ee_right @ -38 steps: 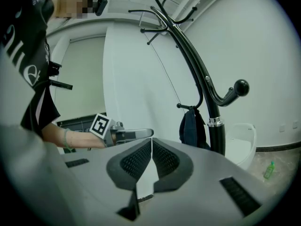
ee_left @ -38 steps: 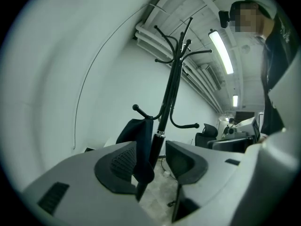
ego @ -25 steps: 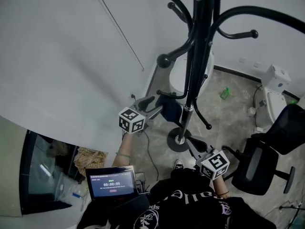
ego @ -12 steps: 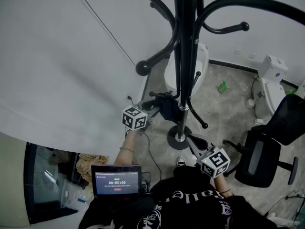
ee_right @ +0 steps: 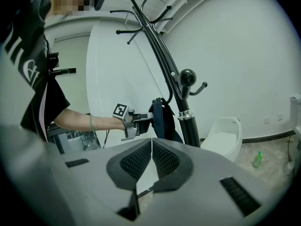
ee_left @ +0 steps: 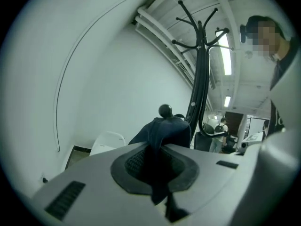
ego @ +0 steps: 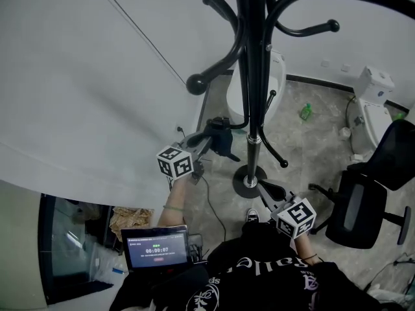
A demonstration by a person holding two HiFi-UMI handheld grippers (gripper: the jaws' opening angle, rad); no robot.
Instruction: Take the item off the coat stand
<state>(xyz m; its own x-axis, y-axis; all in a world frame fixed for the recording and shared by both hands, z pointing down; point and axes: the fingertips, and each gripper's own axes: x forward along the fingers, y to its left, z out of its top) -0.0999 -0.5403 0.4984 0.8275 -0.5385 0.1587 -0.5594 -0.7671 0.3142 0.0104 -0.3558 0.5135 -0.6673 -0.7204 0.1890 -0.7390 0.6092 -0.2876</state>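
A black coat stand [ego: 249, 76] rises from a round base [ego: 249, 181] on the floor. A dark cloth item [ego: 222, 142] hangs on one of its low hooks. My left gripper [ego: 207, 138] is shut on that item; in the left gripper view the dark cloth [ee_left: 164, 131] is pinched between the pads [ee_left: 136, 161], just below the hook's ball end [ee_left: 165, 110]. My right gripper [ego: 267, 189] is lower, near the stand's base, shut with nothing in it [ee_right: 151, 147]. The right gripper view shows the left gripper [ee_right: 136, 124] on the item [ee_right: 163, 119] beside the pole [ee_right: 162, 55].
A grey wall with a thin cable runs along the left. A white seat [ego: 277, 76] stands behind the stand, a green bottle [ego: 305, 112] lies on the floor, and a black office chair [ego: 366, 203] is at the right. A small screen [ego: 154, 248] sits near my body.
The left gripper has moved up to the hanging dark item and its jaws have closed on it. The right gripper has stayed low near the base.
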